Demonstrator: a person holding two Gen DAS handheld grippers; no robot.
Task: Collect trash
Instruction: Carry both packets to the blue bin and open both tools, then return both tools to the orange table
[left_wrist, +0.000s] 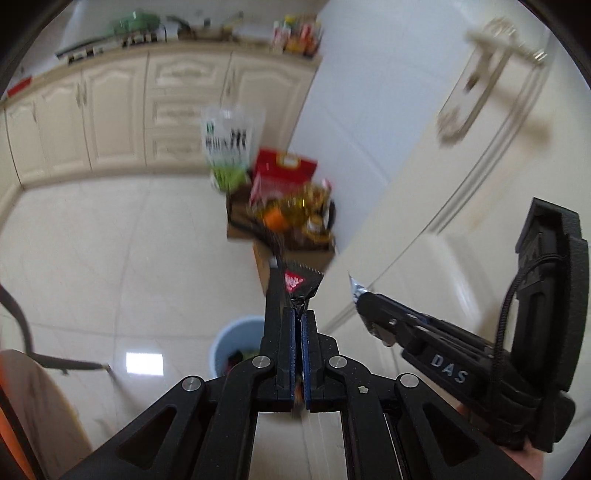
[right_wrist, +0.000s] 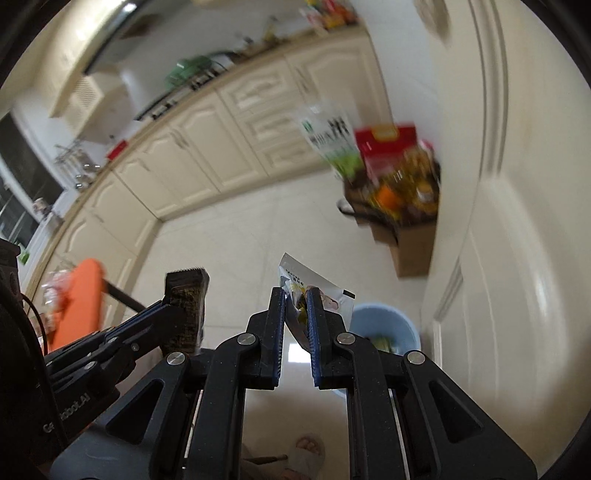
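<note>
My left gripper (left_wrist: 300, 314) is shut on a dark snack wrapper (left_wrist: 300, 283) with a red label and a serrated top edge. It also shows in the right wrist view (right_wrist: 186, 306), at the left. My right gripper (right_wrist: 296, 295) is shut on a white and silver wrapper (right_wrist: 314, 284); its silver tip shows in the left wrist view (left_wrist: 355, 288). Both are held above the floor. A light blue bin (left_wrist: 236, 341) with some trash in it stands on the tiles below, also in the right wrist view (right_wrist: 388, 325).
A cardboard box (left_wrist: 295, 236) full of packets and bottles stands on the floor by a white door (left_wrist: 461, 166). Cream kitchen cabinets (left_wrist: 118, 110) run along the back. An orange chair (right_wrist: 79, 299) is at the left. A slippered foot (right_wrist: 303, 448) is below.
</note>
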